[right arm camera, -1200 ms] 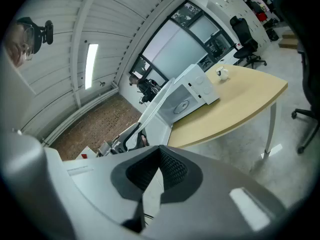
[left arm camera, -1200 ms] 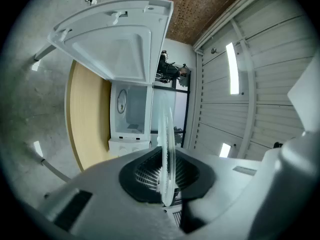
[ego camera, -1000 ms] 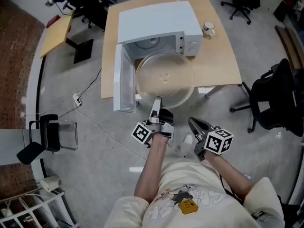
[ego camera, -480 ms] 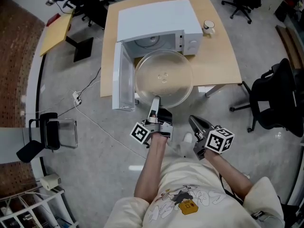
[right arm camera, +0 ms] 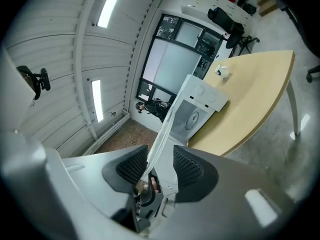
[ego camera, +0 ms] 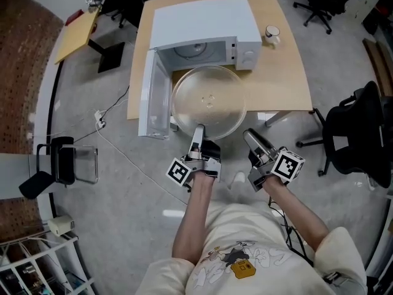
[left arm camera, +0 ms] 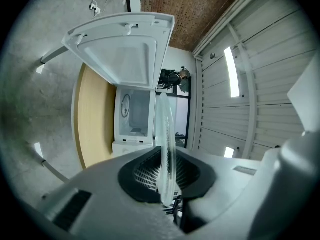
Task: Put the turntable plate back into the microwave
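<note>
The clear glass turntable plate [ego camera: 209, 102] hangs level in front of the white microwave [ego camera: 202, 26], whose door [ego camera: 153, 97] stands open to the left. My left gripper [ego camera: 198, 131] is shut on the plate's near rim; in the left gripper view the plate [left arm camera: 165, 144] stands edge-on between the pads of the left gripper [left arm camera: 167, 173], with the cavity [left arm camera: 132, 116] behind. My right gripper [ego camera: 249, 137] is at the plate's near right rim. Its jaws are opening. In the right gripper view the plate's edge [right arm camera: 162, 126] passes between the pads of the right gripper [right arm camera: 157, 165] with a gap.
The microwave stands on a light wooden table [ego camera: 276, 85] with a white mug [ego camera: 271, 35] at its right. A black office chair [ego camera: 359, 128] is at the right, a cable [ego camera: 110, 146] and a small black stand [ego camera: 58, 168] on the floor at the left.
My right gripper has moved forward and up to the plate's near right rim, and its jaws have parted. The left gripper keeps its hold on the plate.
</note>
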The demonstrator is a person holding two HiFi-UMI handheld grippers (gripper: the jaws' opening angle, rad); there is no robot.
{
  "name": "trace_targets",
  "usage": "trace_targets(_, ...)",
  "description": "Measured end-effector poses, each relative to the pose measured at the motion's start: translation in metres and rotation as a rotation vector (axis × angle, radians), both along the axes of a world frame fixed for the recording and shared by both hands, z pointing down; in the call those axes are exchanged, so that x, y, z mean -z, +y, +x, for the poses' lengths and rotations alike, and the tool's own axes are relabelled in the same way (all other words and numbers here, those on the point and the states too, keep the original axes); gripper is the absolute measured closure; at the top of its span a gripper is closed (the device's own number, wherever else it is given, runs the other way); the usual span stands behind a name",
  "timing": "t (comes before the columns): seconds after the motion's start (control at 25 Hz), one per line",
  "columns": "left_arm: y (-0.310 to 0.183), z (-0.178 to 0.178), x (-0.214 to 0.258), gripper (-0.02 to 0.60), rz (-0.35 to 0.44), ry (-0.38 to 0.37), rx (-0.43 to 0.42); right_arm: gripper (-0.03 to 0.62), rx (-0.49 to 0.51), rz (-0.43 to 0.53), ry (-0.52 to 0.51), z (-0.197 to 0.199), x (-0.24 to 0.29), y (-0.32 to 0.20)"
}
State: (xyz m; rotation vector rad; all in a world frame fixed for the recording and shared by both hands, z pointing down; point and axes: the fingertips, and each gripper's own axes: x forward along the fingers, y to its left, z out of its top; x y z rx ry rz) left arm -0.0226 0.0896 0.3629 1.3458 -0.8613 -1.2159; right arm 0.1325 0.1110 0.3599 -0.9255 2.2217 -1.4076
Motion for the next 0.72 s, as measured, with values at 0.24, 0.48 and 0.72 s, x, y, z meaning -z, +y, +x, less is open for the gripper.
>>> trace_targets(0.24, -0.016, -0.007, -0.002, 0.546, -0.006, -0.010, 0.002, 0.419, 0.004, -0.085, -0.040, -0.003, -0.013, -0.020)
trace_targets(0.48, -0.056, -0.029, -0.011, 0.546, -0.024, -0.001, -0.039, 0.381, -0.026, -0.090, -0.108, -0.031, -0.008, -0.070)
trace_targets(0.72, -0.097, -0.051, -0.032, 0.546, -0.033, 0.008, -0.112, 0.368, -0.048, -0.102, -0.150, -0.069, -0.015, -0.118)
